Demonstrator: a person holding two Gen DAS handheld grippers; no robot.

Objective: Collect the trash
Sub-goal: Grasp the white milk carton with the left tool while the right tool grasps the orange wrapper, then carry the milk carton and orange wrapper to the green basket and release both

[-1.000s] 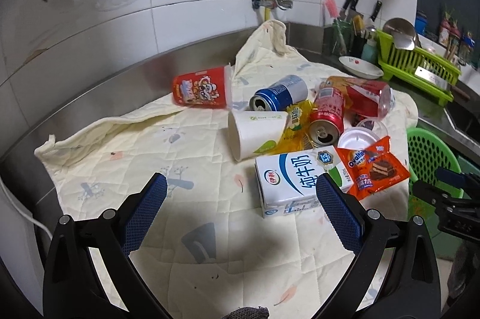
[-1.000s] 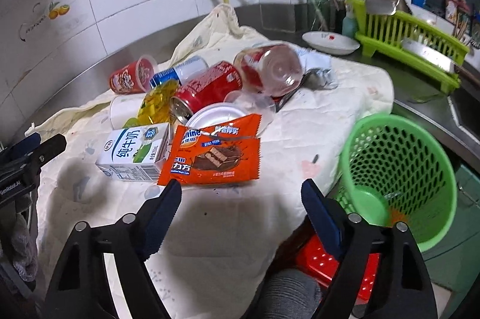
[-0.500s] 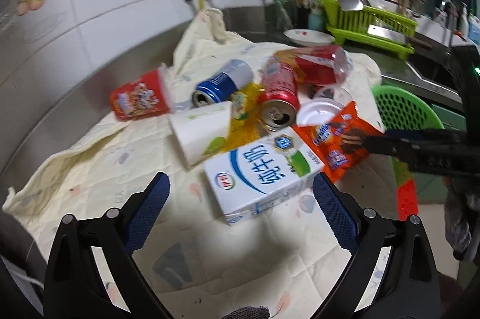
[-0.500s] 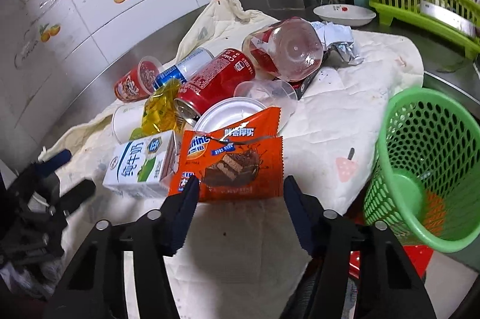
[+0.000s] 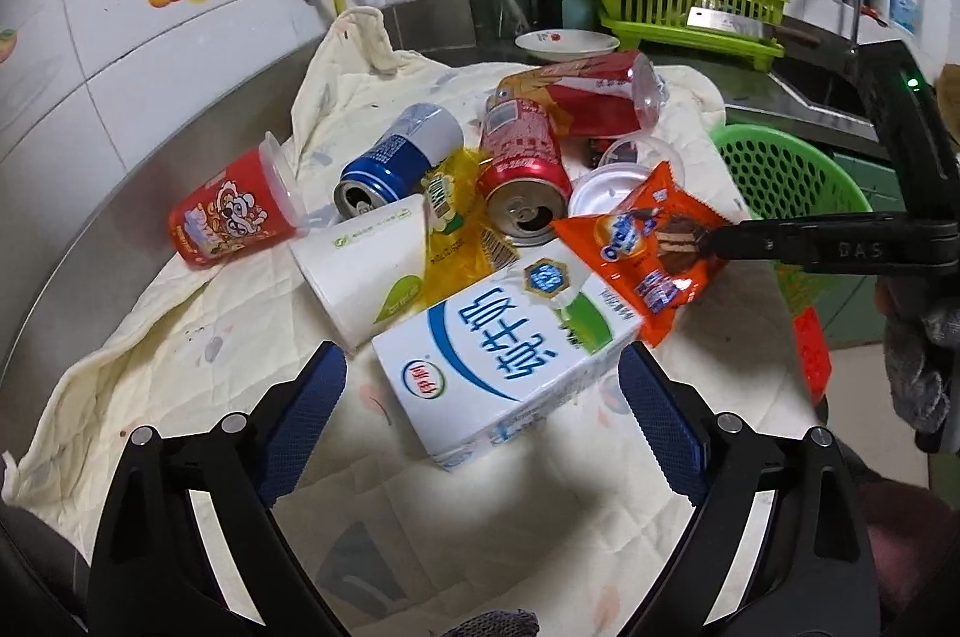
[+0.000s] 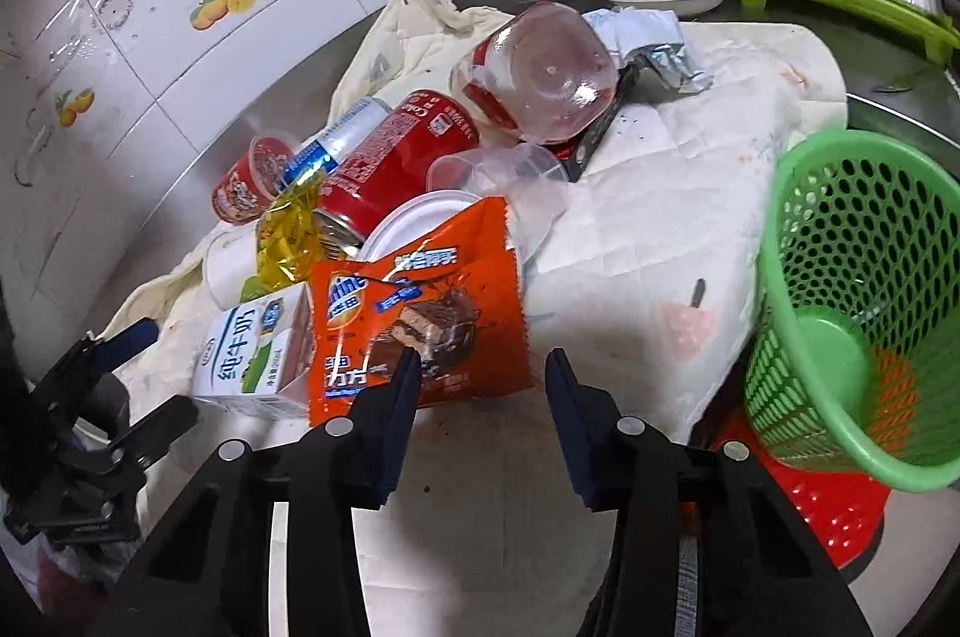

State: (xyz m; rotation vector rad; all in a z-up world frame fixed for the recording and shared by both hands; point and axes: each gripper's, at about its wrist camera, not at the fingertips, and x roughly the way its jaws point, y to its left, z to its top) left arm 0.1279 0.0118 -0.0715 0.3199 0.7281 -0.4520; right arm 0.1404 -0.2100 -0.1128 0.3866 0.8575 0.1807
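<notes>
Trash lies piled on a cream cloth [image 5: 180, 355]. A white milk carton [image 5: 504, 361] sits just ahead of my open left gripper [image 5: 483, 385], between its fingers. An orange snack wrapper [image 6: 414, 307] lies by the carton; it also shows in the left wrist view [image 5: 642, 247]. My right gripper [image 6: 480, 373] is open, its jaws partly closed, its left finger over the wrapper's near edge. Behind lie a red can [image 5: 522, 157], a blue can [image 5: 390, 157], a paper cup [image 5: 360, 271], a red cup [image 5: 228, 217] and a clear bottle [image 6: 540, 73].
A green mesh basket [image 6: 864, 229] stands at the right, below the counter edge, over a red basket [image 6: 828, 511]. A green dish rack [image 5: 690, 7], a plate [image 5: 564, 43] and knives stand at the back. The tiled wall is to the left.
Both grippers have moved in toward the pile. The right gripper's jaws have narrowed and its tips now reach the orange wrapper. The left gripper now brackets the milk carton.
</notes>
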